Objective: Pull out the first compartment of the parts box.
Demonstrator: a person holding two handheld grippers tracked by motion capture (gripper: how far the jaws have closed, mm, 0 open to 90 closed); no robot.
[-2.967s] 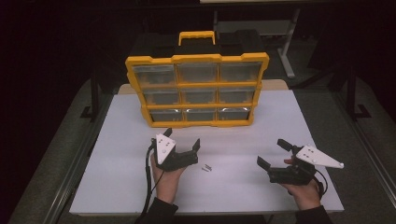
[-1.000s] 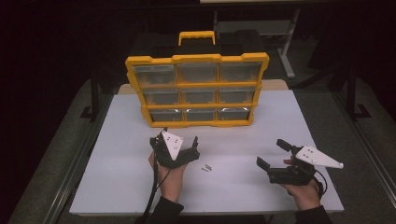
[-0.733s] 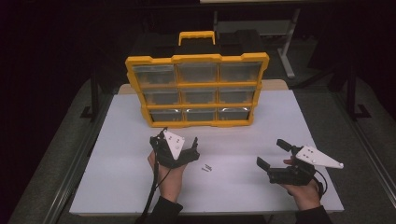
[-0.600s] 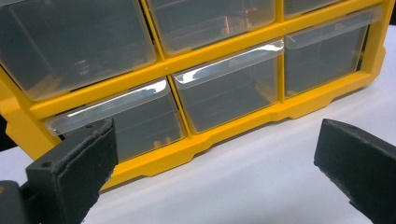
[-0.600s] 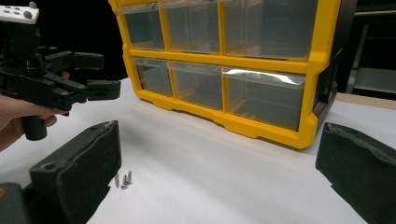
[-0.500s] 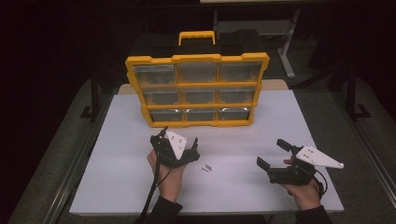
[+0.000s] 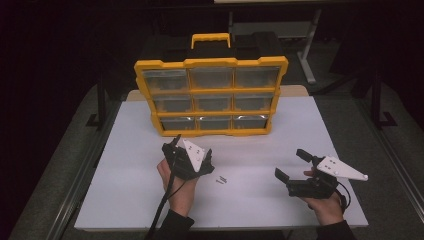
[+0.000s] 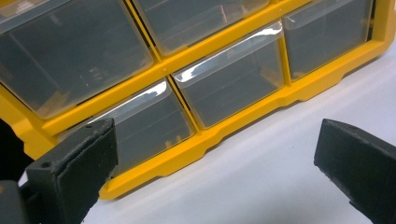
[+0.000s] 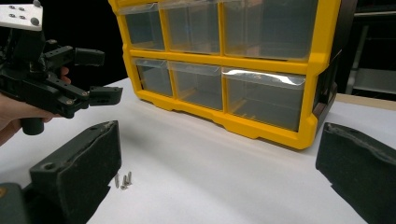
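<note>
A yellow organizer (image 7: 210,95) with nine clear drawers stands upright at the back middle of the white table (image 7: 125,200). A few small screws (image 7: 220,179) lie loose on the table between my hands. My left gripper (image 7: 206,161) is held just left of the screws, open and empty. It faces the organizer's bottom drawer row (image 8: 233,84), with its jaws (image 8: 215,172) wide apart. My right gripper (image 7: 291,164) is at the front right, open and empty. Its view looks past its jaws (image 9: 217,172) at the screws (image 9: 122,180), the organizer (image 9: 261,70) and the left gripper (image 9: 100,77).
The table's front edge runs just behind both hands. A metal rail (image 7: 85,175) runs along its left side and another (image 7: 395,160) along its right. A dark stand (image 7: 310,55) is behind the organizer. Bare white surface lies around the screws.
My left gripper has lifted a little and turned from pointing right toward the screws to facing the organizer. The right gripper, the screws and the organizer have stayed put.
</note>
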